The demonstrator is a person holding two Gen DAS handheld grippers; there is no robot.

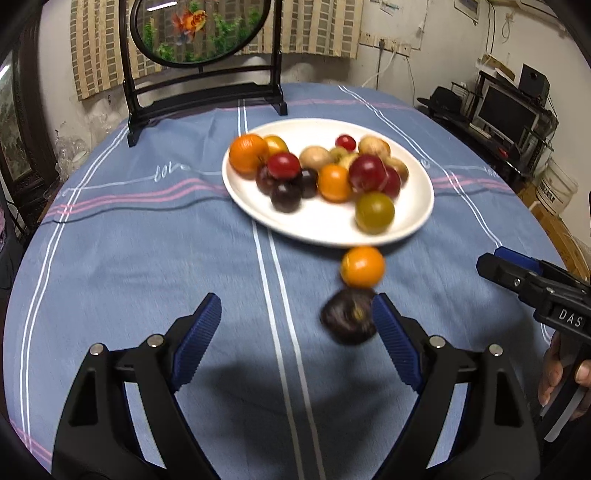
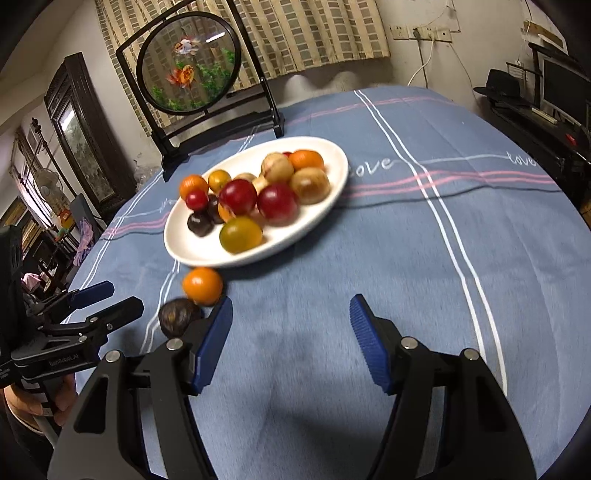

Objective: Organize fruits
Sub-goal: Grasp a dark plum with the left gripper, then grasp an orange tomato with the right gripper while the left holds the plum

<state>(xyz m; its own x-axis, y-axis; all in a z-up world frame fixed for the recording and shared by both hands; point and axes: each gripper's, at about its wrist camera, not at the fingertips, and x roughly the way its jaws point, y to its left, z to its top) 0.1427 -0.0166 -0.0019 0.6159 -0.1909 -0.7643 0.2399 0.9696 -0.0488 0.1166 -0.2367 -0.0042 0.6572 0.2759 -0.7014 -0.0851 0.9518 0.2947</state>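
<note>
— What lay nearest the left gripper [image 1: 295, 325]?

— Its jaws stood wide apart with nothing gripped. A dark fruit [image 1: 347, 317] sat on the blue cloth [image 1: 147, 258] just inside the right-hand finger [image 1: 391, 332] (blurred, so I could not tell whether they touched).

— And the right gripper [image 2: 291, 325]?

— Its jaws were parted about halfway, only bare cloth between them. The dark fruit lay outside its left finger [image 2: 214, 336], partly hidden behind it.

— Beyond that?

— An orange [image 1: 362, 266] rested on the cloth, just past the dark fruit and just short of the plate [image 1: 317, 225].

— The plate itself?

— White, oval, piled with fruit: a green one [image 1: 374, 212] nearest, then red, dark, orange and tan ones.

— Farther still?

— A black-framed round panel [image 1: 201, 29] stood at the cloth's far edge.
</note>
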